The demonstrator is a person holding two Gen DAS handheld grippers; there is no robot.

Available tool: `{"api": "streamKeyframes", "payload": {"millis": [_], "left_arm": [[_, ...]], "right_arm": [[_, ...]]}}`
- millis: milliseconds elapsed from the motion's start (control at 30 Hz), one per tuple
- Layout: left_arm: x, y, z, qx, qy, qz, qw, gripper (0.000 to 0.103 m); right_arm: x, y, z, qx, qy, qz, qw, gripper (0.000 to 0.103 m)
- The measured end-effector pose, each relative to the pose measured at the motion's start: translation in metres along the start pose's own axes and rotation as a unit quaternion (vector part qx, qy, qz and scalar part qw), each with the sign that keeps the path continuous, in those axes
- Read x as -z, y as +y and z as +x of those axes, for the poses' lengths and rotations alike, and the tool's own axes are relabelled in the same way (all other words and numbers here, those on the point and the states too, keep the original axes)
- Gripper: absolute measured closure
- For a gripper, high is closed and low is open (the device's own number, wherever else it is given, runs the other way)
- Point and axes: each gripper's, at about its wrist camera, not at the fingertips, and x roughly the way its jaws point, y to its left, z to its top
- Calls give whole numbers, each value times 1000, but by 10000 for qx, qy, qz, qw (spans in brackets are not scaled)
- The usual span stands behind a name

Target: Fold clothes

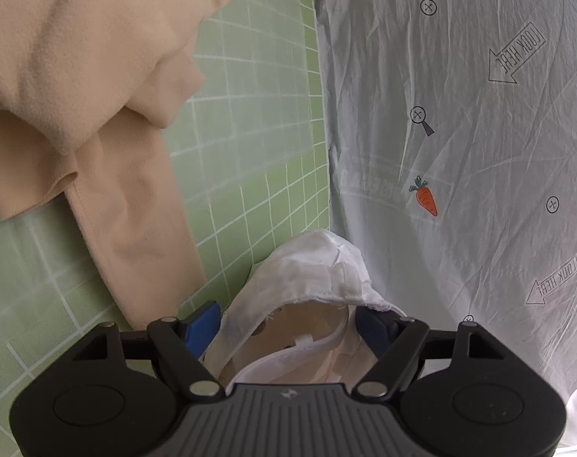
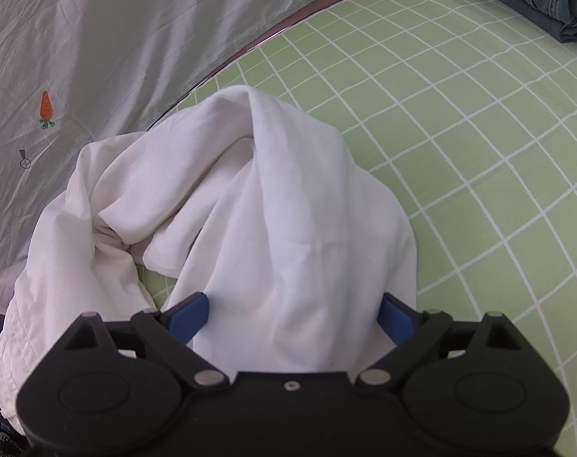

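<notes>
Looking through the left wrist view, the left gripper (image 1: 288,320) has its jaws spread wide, with a bunched corner of the white garment (image 1: 307,278) lying between the blue pads (image 1: 203,323); whether the pads press it cannot be told. A beige garment (image 1: 79,76) lies left of the jaws on the green grid mat (image 1: 258,114). In the right wrist view, the right gripper (image 2: 292,320) also stands wide open, white garment (image 2: 250,209) draped between the jaws and running ahead and leftward. Judged thin, limp, light and slippery; grasp at a hem or seam. Long axis unclear while crumpled.
</notes>
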Motion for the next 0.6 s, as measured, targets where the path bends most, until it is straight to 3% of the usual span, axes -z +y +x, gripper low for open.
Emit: {"api": "streamKeyframes", "payload": {"millis": [233, 500, 600], "left_arm": [[-12, -3, -17, -598, -49, 467, 9971, 24], [-19, 2, -50, -558, -209, 571, 9966, 24], [-17, -1, -64, -499, -221, 817, 9952, 24]], "right_arm": [[5, 7, -2, 244, -84, 42, 9997, 8], [6, 10, -1, 298, -111, -15, 9995, 8], [6, 9, 0, 282, -122, 10, 9995, 9]]}}
